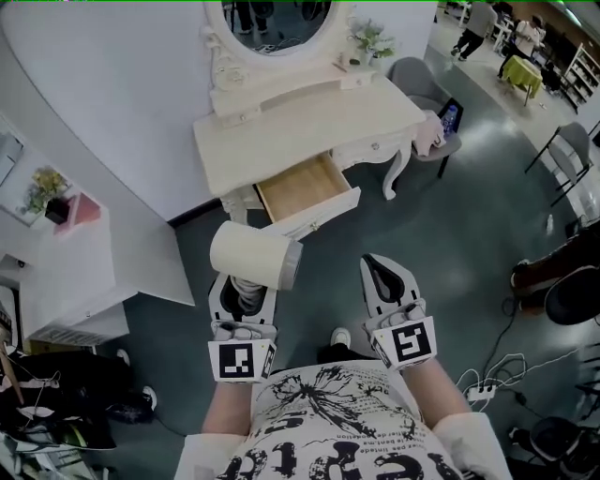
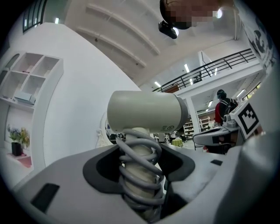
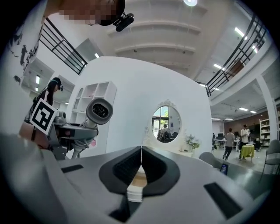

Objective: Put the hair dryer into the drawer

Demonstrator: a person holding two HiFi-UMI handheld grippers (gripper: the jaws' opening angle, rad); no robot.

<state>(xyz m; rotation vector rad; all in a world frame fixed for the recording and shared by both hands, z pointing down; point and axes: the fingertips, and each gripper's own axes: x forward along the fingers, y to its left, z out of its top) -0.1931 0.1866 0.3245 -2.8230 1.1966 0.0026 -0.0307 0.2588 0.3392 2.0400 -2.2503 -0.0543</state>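
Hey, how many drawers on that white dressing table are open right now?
1. The middle drawer of the dressing table is pulled out towards the person. The drawer front to its right is closed. Any drawer on the left may be hidden.

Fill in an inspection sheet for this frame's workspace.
Surface: cream dressing table.
Job's things: hair dryer in the left tongs; drawer open, visible bottom bare.
Clutter: flower arrangement at the table's back.
Grippers: left tongs shut on the dryer's handle; right tongs shut, empty.
Cables: cord coiled round the dryer's handle; power strip with leads on the floor.
Surroundings: oval mirror, grey chair, people far off.
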